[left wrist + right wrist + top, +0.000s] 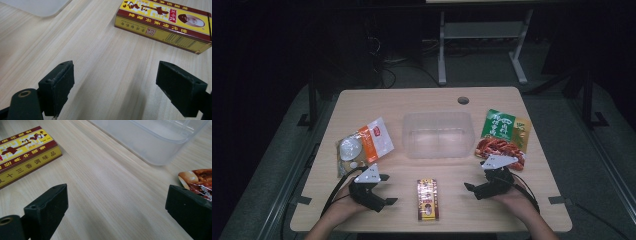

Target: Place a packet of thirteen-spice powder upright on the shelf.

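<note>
- Two grippers rested low over the wooden table (362,105); the left gripper (384,189) had its jaws spread wide over bare wood, and the right gripper (471,189) likewise, pinching nothing.
- The yellow-and-red box (427,199) lay flat between them near the table's front edge, apart from both; its far end was cut off in each gripper view, and its print was too small to read from above.
- The clear container (438,134) stood mid-table; the orange pouch (363,146) lay to its left.
- The green-and-red packet (504,135) lay behind the right gripper, its near edge hidden by the grey plate.
</note>
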{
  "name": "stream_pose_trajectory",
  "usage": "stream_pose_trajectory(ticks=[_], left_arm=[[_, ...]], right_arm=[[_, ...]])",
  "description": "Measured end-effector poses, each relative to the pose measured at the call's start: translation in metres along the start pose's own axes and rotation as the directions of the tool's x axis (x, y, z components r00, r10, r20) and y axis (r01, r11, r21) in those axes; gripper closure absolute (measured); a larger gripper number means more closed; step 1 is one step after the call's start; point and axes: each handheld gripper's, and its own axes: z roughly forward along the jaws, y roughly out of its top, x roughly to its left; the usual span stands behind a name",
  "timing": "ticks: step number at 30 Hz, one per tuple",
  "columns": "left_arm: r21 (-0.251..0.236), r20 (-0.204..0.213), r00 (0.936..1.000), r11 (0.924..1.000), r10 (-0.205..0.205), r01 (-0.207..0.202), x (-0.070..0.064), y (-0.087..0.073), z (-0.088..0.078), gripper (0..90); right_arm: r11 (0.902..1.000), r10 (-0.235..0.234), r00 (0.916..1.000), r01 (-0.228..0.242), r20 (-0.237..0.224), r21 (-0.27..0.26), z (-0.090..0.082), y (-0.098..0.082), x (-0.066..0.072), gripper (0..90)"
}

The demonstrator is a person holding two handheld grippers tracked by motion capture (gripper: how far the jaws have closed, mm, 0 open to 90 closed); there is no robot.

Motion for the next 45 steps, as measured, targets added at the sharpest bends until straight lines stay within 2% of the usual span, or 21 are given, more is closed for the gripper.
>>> stream_pose_trajectory(ticks=[2, 6, 9, 12, 15, 16, 21, 24, 28, 35, 39, 40, 41, 42, 44, 45], left_arm=[[-0.006, 0.001, 0.9999, 0.9999, -0.012, 0.012, -0.001, 0.001, -0.001, 17.8], [-0.013, 0.007, 0.9999, 0.9999, -0.009, 0.009, -0.003, 0.005, -0.002, 20.5], [-0.017, 0.026, 0.9996, 0.9998, -0.014, 0.014, -0.006, 0.009, -0.003, 28.3], [-0.032, 0.043, 0.9988, 0.9992, -0.024, 0.025, -0.008, 0.015, -0.004, 42.6], [-0.049, 0.053, 0.9985, 0.9987, -0.010, 0.013, -0.010, 0.021, -0.005, 56.9], [-0.050, 0.058, 0.9981, 0.9985, -0.021, 0.023, -0.011, 0.023, -0.004, 61.5], [-0.051, 0.078, 0.9968, 0.9985, -0.016, 0.020, -0.016, 0.034, -0.001, 72.7], [-0.047, 0.090, 0.9959, 0.9988, -0.012, 0.016, -0.018, 0.042, 0.000, 83.9], [-0.046, 0.103, 0.9947, 0.9989, -0.005, 0.010, -0.021, 0.050, 0.002, 89.5], [-0.057, 0.136, 0.9906, 0.9983, 0.013, -0.005, -0.029, 0.062, 0.009, 89.7], [-0.060, 0.167, 0.9857, 0.9981, 0.024, -0.015, -0.036, 0.072, 0.017, 89.7], [-0.062, 0.183, 0.9826, 0.9979, 0.033, -0.022, -0.040, 0.077, 0.023, 89.7], [-0.062, 0.183, 0.9826, 0.9979, 0.033, -0.022, -0.040, 0.077, 0.023, 89.7], [-0.056, 0.195, 0.9795, 0.9977, 0.050, -0.039, -0.045, 0.083, 0.030, 89.7], [-0.046, 0.212, 0.9755, 0.9977, 0.058, -0.049, -0.050, 0.087, 0.037, 89.7], [-0.046, 0.212, 0.9755, 0.9977, 0.058, -0.049, -0.050, 0.087, 0.037, 89.7]], right_arm=[[1.0000, 0.000, 1.0000, 0.000, -0.001, 0.003, 0.000, 0.000, -0.001, 4.6], [1.0000, 0.003, 1.0000, -0.003, -0.005, 0.003, 0.000, 0.000, -0.002, 4.7], [1.0000, 0.002, 1.0000, -0.002, -0.007, 0.007, 0.000, 0.001, -0.002, 5.3], [1.0000, 0.004, 1.0000, -0.004, -0.005, 0.003, 0.000, 0.001, -0.002, 5.4], [0.9999, 0.014, 0.9999, -0.014, -0.007, 0.003, -0.001, 0.001, -0.003, 5.4], [0.9998, 0.019, 0.9997, -0.019, -0.012, 0.003, -0.001, 0.001, -0.003, 5.4], [0.9999, 0.015, 0.9997, -0.015, -0.019, -0.002, -0.001, 0.001, -0.001, 5.7], [0.9999, 0.016, 0.9996, -0.016, -0.022, 0.000, -0.001, 0.001, -0.002, 5.7], [0.9999, 0.017, 0.9996, -0.017, -0.022, -0.002, -0.001, 0.001, -0.001, 5.7], [0.9999, 0.017, 0.9997, -0.017, -0.020, 0.002, 0.000, 0.002, -0.001, 5.9], [0.9998, 0.021, 0.9995, -0.021, -0.023, 0.006, 0.000, 0.002, -0.001, 5.9], [0.9999, 0.017, 0.9996, -0.017, -0.024, 0.002, 0.000, 0.002, -0.002, 5.9], [0.9998, 0.018, 0.9995, -0.018, -0.025, 0.000, 0.000, 0.002, -0.002, 5.9], [0.9998, 0.020, 0.9994, -0.020, -0.027, 0.001, 0.000, 0.001, -0.002, 5.9], [0.9998, 0.019, 0.9995, -0.019, -0.027, 0.001, 0.000, 0.001, -0.002, 5.9], [0.9998, 0.019, 0.9995, -0.019, -0.027, 0.001, 0.000, 0.001, -0.002, 5.9]])
